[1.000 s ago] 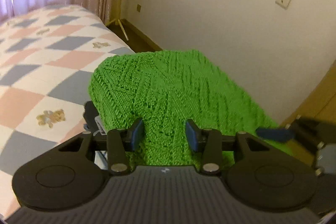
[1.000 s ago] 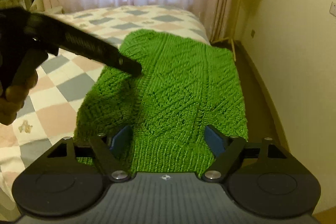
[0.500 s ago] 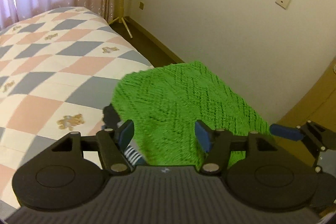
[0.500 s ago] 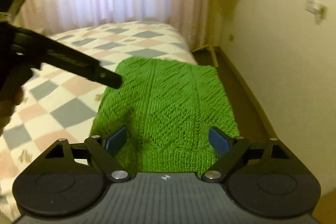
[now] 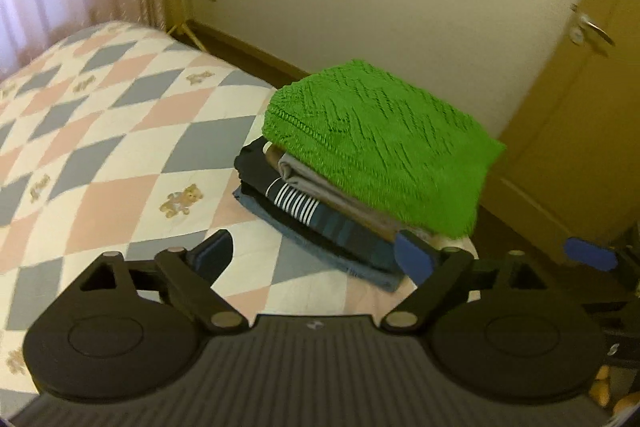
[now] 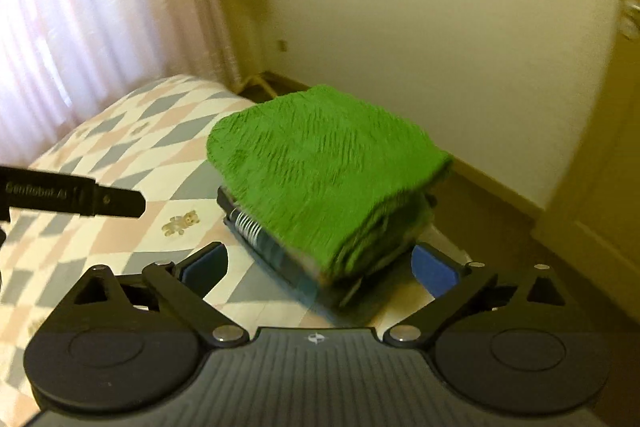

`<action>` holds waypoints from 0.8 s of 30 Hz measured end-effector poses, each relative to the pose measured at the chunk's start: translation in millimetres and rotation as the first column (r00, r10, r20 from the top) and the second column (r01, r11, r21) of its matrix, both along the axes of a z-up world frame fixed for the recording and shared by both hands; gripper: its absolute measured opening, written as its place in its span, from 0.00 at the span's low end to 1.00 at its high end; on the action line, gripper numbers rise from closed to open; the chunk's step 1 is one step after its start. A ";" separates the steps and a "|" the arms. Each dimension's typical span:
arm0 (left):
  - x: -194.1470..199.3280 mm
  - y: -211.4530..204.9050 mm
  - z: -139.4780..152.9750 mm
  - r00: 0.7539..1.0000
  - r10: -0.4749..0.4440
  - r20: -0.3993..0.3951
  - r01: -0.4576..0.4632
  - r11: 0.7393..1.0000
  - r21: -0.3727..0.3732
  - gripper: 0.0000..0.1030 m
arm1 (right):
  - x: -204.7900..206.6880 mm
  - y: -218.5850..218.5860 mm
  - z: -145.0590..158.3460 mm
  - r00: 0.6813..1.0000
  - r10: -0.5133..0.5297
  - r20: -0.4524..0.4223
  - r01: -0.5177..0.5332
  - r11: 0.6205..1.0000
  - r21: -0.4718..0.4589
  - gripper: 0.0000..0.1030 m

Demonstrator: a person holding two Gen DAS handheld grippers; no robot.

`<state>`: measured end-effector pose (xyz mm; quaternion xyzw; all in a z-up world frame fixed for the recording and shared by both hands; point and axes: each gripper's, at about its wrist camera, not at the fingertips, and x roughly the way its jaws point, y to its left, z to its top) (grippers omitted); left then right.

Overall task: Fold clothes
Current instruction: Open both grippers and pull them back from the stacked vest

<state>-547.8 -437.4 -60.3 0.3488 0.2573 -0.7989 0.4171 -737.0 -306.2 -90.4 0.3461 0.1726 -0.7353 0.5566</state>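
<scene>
A folded green knit sweater [image 5: 380, 143] [image 6: 324, 171] lies on top of a stack of folded clothes [image 5: 312, 215] [image 6: 276, 247] at the corner of the bed. My left gripper [image 5: 314, 259] hangs above and short of the stack, its jaws still opening, with nothing between them. My right gripper [image 6: 320, 267] is also back from the stack, jaws opening wide and empty. One finger of the left gripper [image 6: 100, 199] shows at the left of the right wrist view. A blue pad of the right gripper [image 5: 588, 253] shows at the right of the left wrist view.
The bed [image 5: 100, 131] has a quilt of pink, grey and white diamonds with teddy bears. A wall [image 5: 360, 7] and the floor strip run past the bed's far side. A wooden door [image 5: 580, 107] stands to the right. Curtains [image 6: 80, 27] hang at the left.
Both grippers have pulled back and risen away from the green sweater and opened wider. The stack under the sweater has come into view.
</scene>
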 end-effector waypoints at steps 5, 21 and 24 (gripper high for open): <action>28.4 29.5 12.4 0.999 -0.034 0.021 0.035 0.999 -0.024 0.93 | 44.1 36.1 15.2 0.991 -0.124 0.048 0.124 0.992 0.002 0.98; 88.1 74.6 35.3 0.996 -0.008 0.092 0.020 0.992 -0.121 0.99 | 115.2 78.2 25.2 0.982 -0.179 0.065 0.181 0.983 -0.024 1.00; 85.2 82.2 43.4 0.996 -0.008 0.094 0.023 0.988 -0.155 0.99 | 116.9 85.3 33.3 0.981 -0.188 0.047 0.190 0.981 -0.044 1.00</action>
